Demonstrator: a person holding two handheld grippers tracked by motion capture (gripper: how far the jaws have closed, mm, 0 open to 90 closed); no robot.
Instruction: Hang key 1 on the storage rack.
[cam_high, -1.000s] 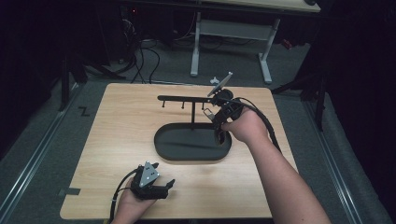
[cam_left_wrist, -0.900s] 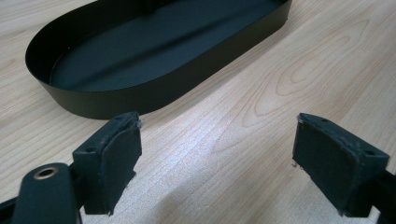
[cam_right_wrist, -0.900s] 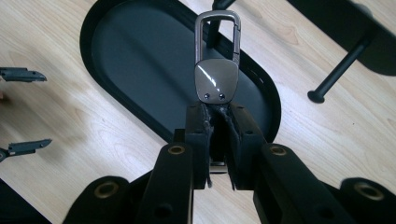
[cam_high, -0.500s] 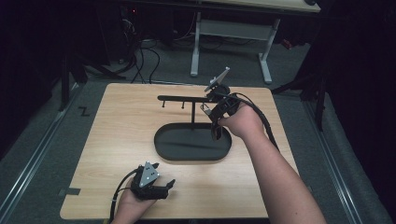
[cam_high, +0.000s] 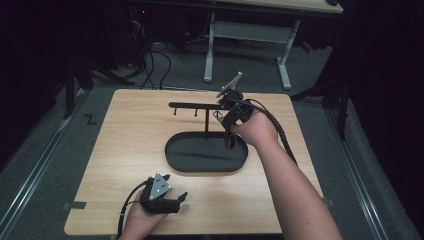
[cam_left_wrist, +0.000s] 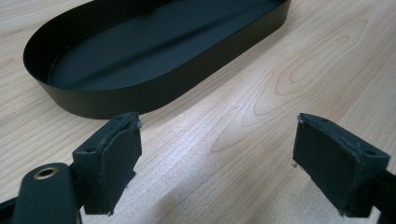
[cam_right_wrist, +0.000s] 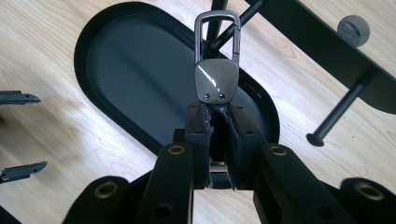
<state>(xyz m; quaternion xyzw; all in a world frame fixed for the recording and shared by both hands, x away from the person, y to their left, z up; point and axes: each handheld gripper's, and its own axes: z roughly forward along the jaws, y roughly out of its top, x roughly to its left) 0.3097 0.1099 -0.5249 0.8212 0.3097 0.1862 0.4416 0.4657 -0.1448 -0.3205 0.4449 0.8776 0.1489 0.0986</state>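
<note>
The right gripper fingers are clamped on a metal key clip, held above the stand at 12 o'clock of the desk so its loop meets a peg. The left gripper is parked wide at 6 o'clock, nothing held.

Grey metal key clip, perhaps upright

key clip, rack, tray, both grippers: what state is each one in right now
key clip: gripped by its lower end, loop threaded over a rack peg
rack: upright in the tray
tray: flat on the table, nothing loose inside
right gripper: jaws shut on the key clip
left gripper: jaws open, nothing held
</note>
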